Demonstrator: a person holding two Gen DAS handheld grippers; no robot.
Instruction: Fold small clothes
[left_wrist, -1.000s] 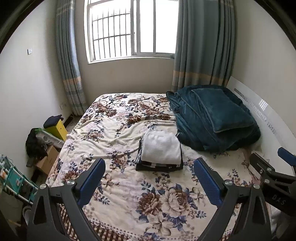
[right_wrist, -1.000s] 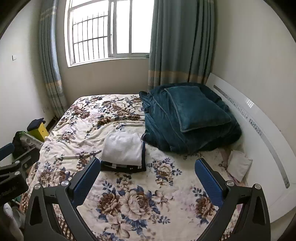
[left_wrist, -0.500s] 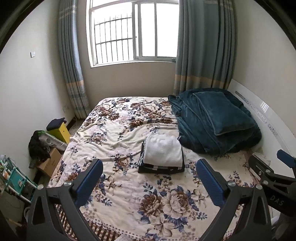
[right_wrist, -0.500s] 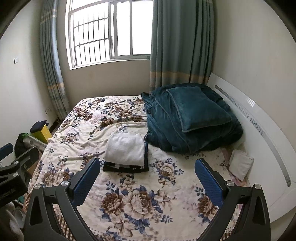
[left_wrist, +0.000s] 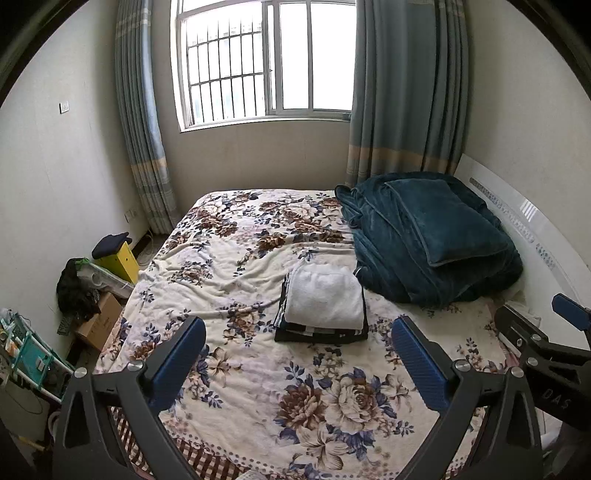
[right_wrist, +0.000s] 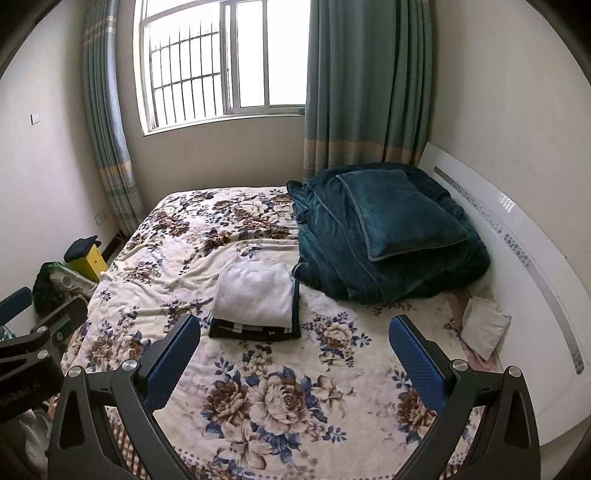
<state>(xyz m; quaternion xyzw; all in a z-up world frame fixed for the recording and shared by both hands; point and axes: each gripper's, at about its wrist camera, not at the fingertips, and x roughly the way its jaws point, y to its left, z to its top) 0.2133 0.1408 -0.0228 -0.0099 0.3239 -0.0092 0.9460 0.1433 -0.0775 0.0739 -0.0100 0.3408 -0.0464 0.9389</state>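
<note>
Grippers both hang above the near edge of the bed, w/ nothing between the fingers: left gripper (left_wrist: 298, 350) has its jaws spread wide, right gripper (right_wrist: 294, 349) the same. Probably they are held back because no cloth needs a hold at this moment. Beyond them, about the middle of the bed (left_wrist: 258, 387), lies the stack of folded clothes (left_wrist: 322, 306): white towel (right_wrist: 255, 293) on top, dark and striped pieces under it, edges approx. aligned. The stack sits just beside the teal blanket (right_wrist: 369, 254), so the front part of the flowered cover stays free for folding. Judging by this, the folding looks finished.
</note>
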